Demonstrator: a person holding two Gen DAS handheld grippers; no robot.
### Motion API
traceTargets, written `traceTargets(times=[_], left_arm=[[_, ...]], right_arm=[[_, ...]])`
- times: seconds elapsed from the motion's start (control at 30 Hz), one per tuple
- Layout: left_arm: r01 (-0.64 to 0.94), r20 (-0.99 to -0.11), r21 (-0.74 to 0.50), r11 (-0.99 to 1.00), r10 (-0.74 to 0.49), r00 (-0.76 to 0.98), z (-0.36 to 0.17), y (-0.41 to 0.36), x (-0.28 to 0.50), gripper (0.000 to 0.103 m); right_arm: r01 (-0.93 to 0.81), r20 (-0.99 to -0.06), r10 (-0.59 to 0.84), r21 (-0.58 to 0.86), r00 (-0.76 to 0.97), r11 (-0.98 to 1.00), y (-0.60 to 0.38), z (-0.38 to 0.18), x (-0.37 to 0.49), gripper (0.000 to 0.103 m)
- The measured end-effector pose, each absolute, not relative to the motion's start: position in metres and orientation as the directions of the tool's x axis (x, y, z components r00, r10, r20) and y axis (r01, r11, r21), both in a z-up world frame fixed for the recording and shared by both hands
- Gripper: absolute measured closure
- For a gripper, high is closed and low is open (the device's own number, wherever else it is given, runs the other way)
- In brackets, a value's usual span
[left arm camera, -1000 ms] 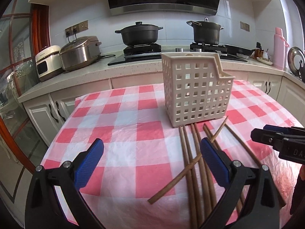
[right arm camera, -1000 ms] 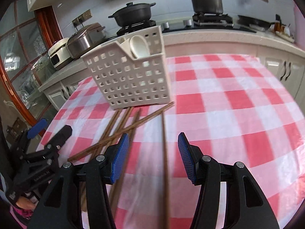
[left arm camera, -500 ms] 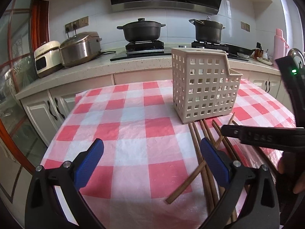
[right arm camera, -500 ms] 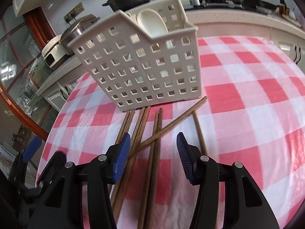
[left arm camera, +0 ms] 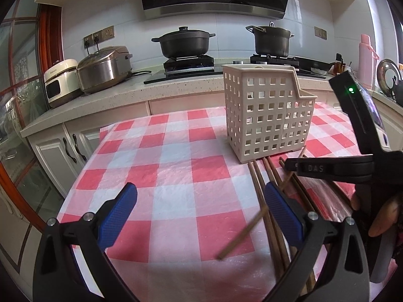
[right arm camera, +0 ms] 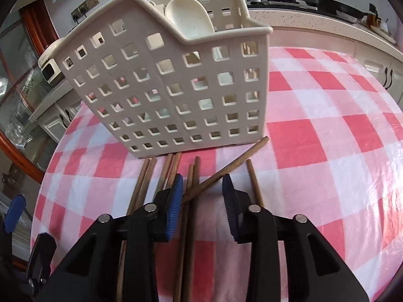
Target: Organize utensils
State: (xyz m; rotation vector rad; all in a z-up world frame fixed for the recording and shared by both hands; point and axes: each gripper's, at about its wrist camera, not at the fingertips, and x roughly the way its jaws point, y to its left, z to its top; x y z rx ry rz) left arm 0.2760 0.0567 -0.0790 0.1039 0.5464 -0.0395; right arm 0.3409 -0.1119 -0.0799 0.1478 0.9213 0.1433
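Red-and-white checked tablecloth [right arm camera: 327, 151] carries a cream perforated utensil basket [right arm camera: 176, 88] — wooden chopsticks [right arm camera: 191, 201] lie scattered just near of it. Right gripper [right arm camera: 201, 196] is closing, pads either side of two chopsticks and a crossing one, not yet pressing. Left gripper [left arm camera: 199, 214] hangs wide apart, empty, at the left.

The near ends of the wooden chopsticks [right arm camera: 187, 216] run under the right gripper [right arm camera: 202, 197] and off the bottom edge, so their full length cannot be seen. Inside the white basket [right arm camera: 176, 85] a pale spoon [right arm camera: 187, 20] shows only its bowl; the handle is hidden. In the left wrist view the person's hand [left arm camera: 382, 216] is cut by the right edge.
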Motion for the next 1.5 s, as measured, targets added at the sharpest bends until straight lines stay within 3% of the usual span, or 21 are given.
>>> traceTargets(times=[0.07, 0.5, 0.73, 0.97, 1.23, 1.5], left_arm=[[0.066, -0.523, 0.085, 0.994, -0.012, 0.852, -0.079, 0.055, 0.276, 0.005], [0.104, -0.546, 0.085, 0.991, -0.041, 0.837, -0.082, 0.035, 0.272, 0.005], [0.188, -0.661, -0.004, 0.982, -0.144, 0.737, -0.095, 0.038, 0.285, 0.031], [0.244, -0.714, 0.009, 0.970, -0.165, 0.680, -0.110, 0.023, 0.274, 0.038], [0.262, -0.744, 0.050, 0.964, -0.139, 0.653, -0.124, 0.006, 0.264, 0.082], [0.257, -0.699, 0.080, 0.963, -0.130, 0.704, -0.114, 0.001, 0.223, 0.089]], right_arm=[[-0.067, -0.772, 0.148, 0.136, 0.618, 0.988, -0.111, -0.075, 0.334, 0.102], [-0.111, -0.785, 0.176, 0.137, 0.594, 0.984, -0.133, -0.071, 0.296, 0.102], [-0.061, -0.781, 0.154, 0.147, 0.605, 0.987, -0.155, -0.064, 0.280, 0.100], [-0.054, -0.774, 0.153, 0.152, 0.614, 0.987, -0.163, -0.062, 0.270, 0.100], [-0.044, -0.761, 0.162, 0.173, 0.628, 0.984, -0.179, -0.060, 0.254, 0.100], [-0.037, -0.753, 0.173, 0.194, 0.635, 0.980, -0.192, -0.063, 0.239, 0.100]])
